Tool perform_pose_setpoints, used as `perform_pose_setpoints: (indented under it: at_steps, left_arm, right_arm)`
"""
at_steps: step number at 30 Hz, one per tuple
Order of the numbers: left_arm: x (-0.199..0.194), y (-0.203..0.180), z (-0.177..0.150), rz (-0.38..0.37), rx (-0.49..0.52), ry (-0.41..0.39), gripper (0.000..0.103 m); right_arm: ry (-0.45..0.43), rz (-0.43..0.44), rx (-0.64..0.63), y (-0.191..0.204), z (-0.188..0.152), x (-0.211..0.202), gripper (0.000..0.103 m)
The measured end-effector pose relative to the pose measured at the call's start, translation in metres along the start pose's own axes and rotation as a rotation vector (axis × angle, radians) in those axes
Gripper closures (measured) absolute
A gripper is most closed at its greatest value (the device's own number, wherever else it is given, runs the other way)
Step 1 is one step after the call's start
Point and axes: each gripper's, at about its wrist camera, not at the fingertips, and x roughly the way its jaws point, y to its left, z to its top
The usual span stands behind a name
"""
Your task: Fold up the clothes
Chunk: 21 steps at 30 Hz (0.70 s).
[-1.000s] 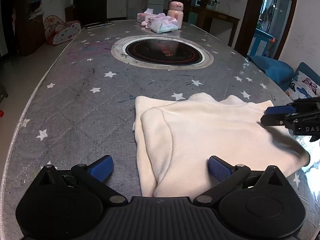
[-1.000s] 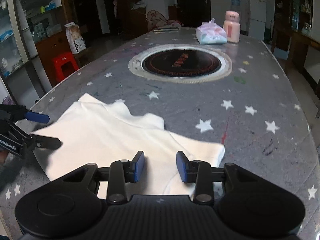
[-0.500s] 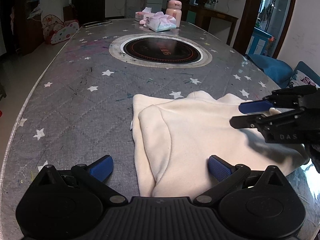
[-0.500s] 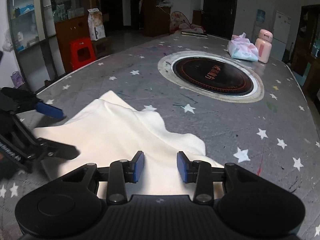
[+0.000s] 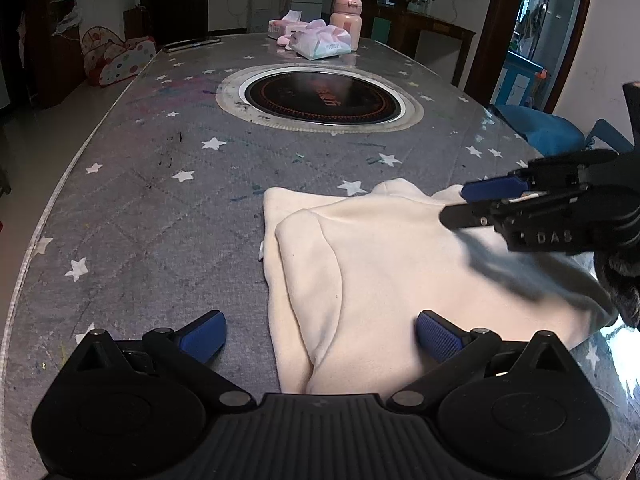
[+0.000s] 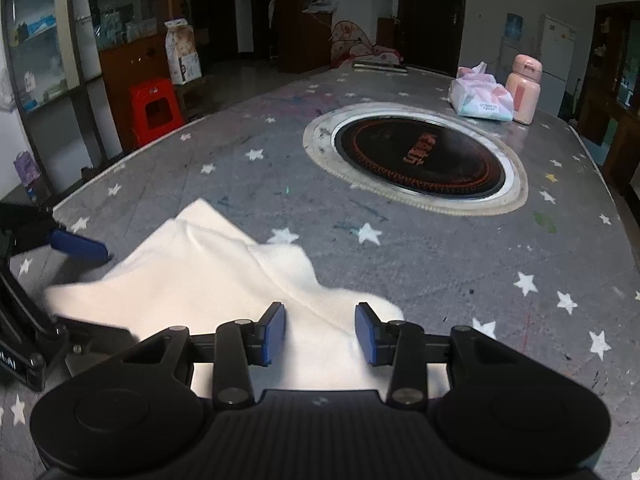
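On the starred table (image 5: 152, 216), the cream garment (image 5: 384, 272) lies between both wide-spread grippers.

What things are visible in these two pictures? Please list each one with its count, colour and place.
garment: one, cream white, partly folded, near end of the table
table: one, grey cover with white stars
round cooktop: one, black with a pale ring, set in the table's middle
tissue pack: one, white and pink, far end of the table
bottle: one, pink, beside the tissue pack
stool: one, red, on the floor beside the table
left gripper: one, black with blue pads, open wide over the garment's near edge
right gripper: one, black with blue pads, open, above the garment
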Motion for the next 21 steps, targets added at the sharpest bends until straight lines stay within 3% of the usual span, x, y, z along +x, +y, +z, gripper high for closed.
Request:
perform_pose_setpoints:
  at_steps: [15, 21]
  left_arm:
    - [-0.001, 0.000, 0.002, 0.006, 0.007, 0.014, 0.000]
    - [-0.003, 0.000, 0.002, 0.013, 0.006, 0.018, 0.000]
  right_arm:
    - [-0.023, 0.048, 0.027, 0.007, 0.016, 0.013, 0.060]
    - [-0.001, 0.011, 0.017, 0.009, 0.017, 0.025, 0.057]
